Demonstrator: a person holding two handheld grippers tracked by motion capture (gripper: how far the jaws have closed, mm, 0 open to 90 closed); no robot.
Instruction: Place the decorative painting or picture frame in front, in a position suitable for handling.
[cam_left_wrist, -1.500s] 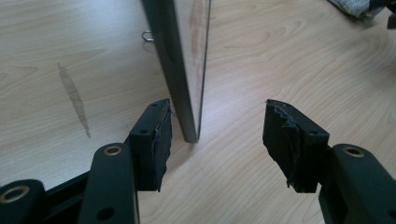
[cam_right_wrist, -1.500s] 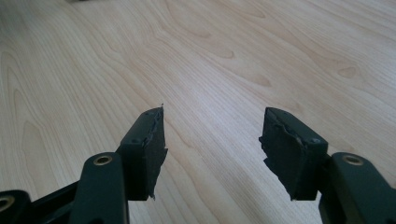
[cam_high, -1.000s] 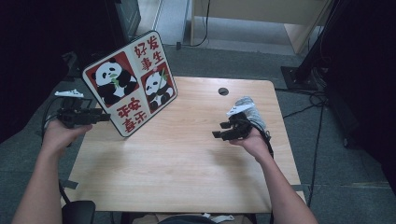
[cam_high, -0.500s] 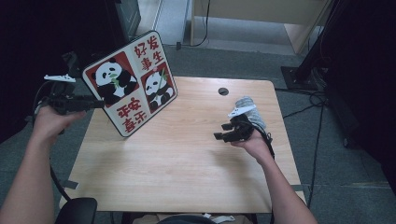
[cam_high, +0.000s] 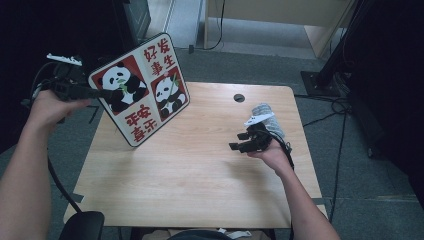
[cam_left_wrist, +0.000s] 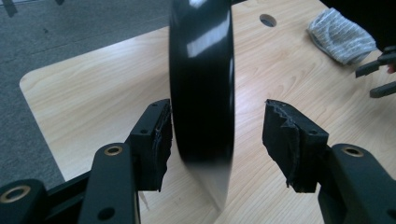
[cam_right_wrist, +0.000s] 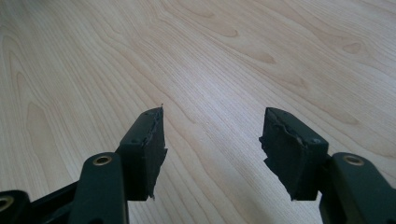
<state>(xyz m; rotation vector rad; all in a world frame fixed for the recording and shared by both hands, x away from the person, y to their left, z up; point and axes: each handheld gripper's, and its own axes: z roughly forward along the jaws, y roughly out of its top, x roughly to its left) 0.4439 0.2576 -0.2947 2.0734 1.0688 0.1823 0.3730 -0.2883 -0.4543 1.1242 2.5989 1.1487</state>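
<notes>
A square tin box (cam_high: 142, 90) with two pandas and red characters on its lid stands tilted on edge at the table's far left. Its black side wall (cam_left_wrist: 201, 84) runs up between the jaws of my left gripper (cam_high: 105, 93) (cam_left_wrist: 217, 135), which stands open. One pad (cam_left_wrist: 161, 135) lies against the wall and a gap separates the wall from the other pad (cam_left_wrist: 285, 135). My right gripper (cam_high: 237, 145) (cam_right_wrist: 212, 140) is open at the table's right, low over bare wood, with nothing between its fingers.
A grey striped cloth (cam_high: 267, 117) (cam_left_wrist: 341, 39) lies on the wooden table (cam_high: 200, 175) just behind my right hand. A cable hole (cam_high: 239, 98) sits near the far edge. A black stand base (cam_high: 320, 80) is on the floor at the right.
My left hand has risen along the box's left edge, from its lower part to near its upper corner. The box has stayed in place. The right gripper has not moved.
</notes>
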